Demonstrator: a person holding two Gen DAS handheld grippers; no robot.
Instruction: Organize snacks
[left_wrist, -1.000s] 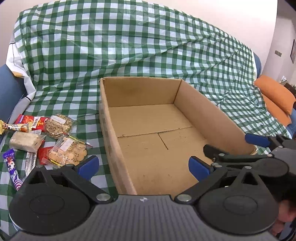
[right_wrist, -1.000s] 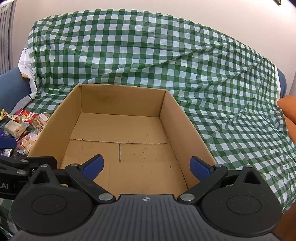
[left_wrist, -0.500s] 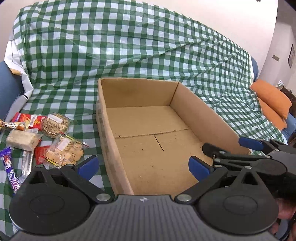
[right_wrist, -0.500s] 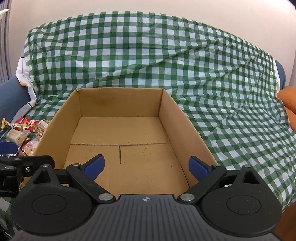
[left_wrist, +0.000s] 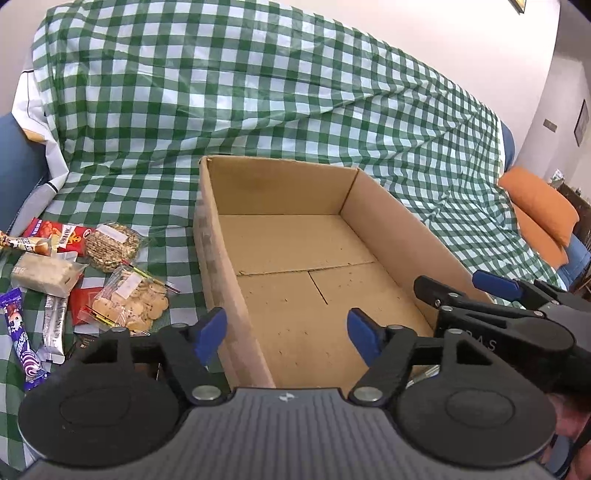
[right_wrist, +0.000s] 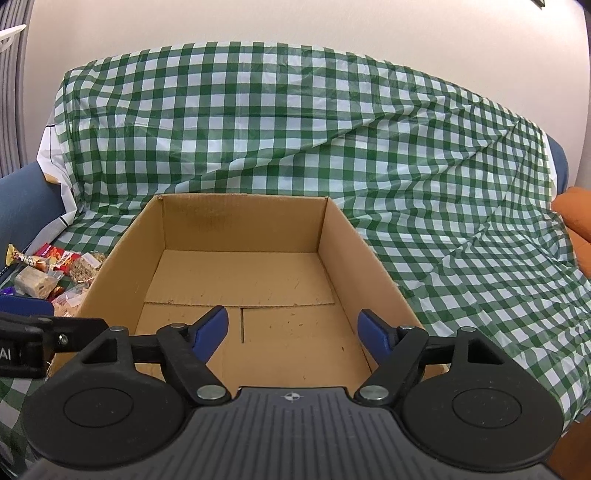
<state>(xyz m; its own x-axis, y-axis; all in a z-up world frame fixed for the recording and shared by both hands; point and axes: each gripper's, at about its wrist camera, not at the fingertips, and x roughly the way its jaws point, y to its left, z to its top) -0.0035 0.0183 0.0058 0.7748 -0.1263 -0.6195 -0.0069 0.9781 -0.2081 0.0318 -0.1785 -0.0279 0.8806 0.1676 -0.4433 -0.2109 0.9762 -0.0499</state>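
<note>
Snacks (left_wrist: 110, 280) piled lower left beside empty box (left_wrist: 295, 280) | left gripper (left_wrist: 284, 330), right gripper (right_wrist: 293, 326) — jaws apart, just narrowing, nothing between | packets look light, crinkly, slippery, biscuits fragile — pinch sealed edges.

Left tongs (left_wrist: 286, 334): black linkage arms, blue pads, silver pivot screws, two round black discs, grey ribbed housing with small crosshair mark. Right tongs (right_wrist: 293, 328): identical build; white lettering shows on its side in the left view.
</note>
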